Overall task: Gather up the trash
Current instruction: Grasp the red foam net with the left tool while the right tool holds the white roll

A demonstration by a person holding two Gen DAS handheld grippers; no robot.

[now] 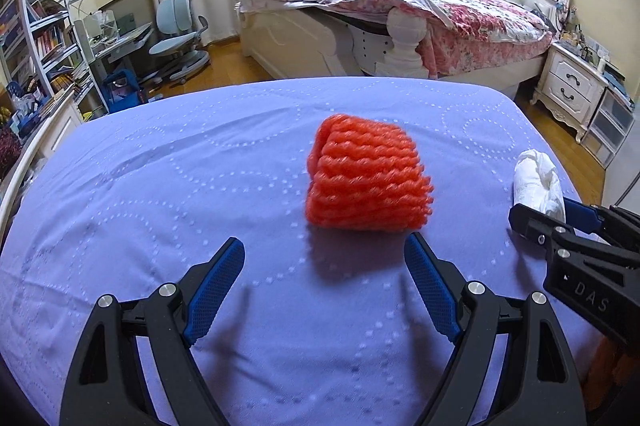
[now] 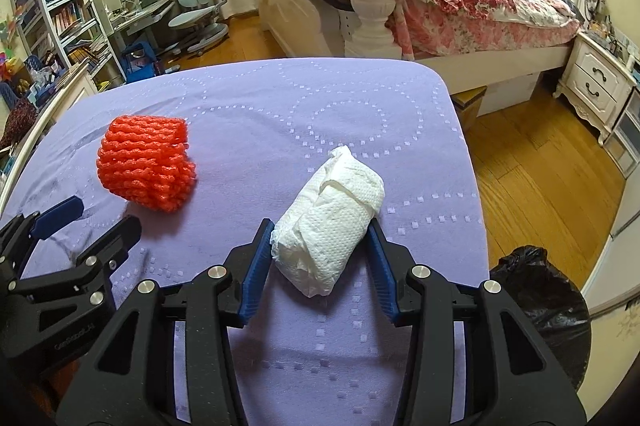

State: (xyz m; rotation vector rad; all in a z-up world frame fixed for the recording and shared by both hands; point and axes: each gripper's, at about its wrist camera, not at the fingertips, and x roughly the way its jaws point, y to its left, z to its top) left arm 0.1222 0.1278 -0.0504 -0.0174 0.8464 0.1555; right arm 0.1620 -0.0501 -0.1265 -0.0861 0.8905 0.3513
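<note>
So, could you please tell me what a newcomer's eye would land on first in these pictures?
The bright orange foam net would catch the eye first, lying mid-way on the purple cloth just ahead of the open left claw. Next comes the crumpled white tissue wad, squeezed between the right claw's blue pads. A black bin bag sits beyond the cloth's right edge.

Left claw: matte black angular frame, triangular cut-outs in the arms, round silver screw heads at the pivots. Fingers faced with blue pads, fine cross-hatched texture. Right claw: same black build, same silver screws, blue ribbed pads. White lettering "DAS" printed on its side housing. No sleeves or cables visible.
</note>
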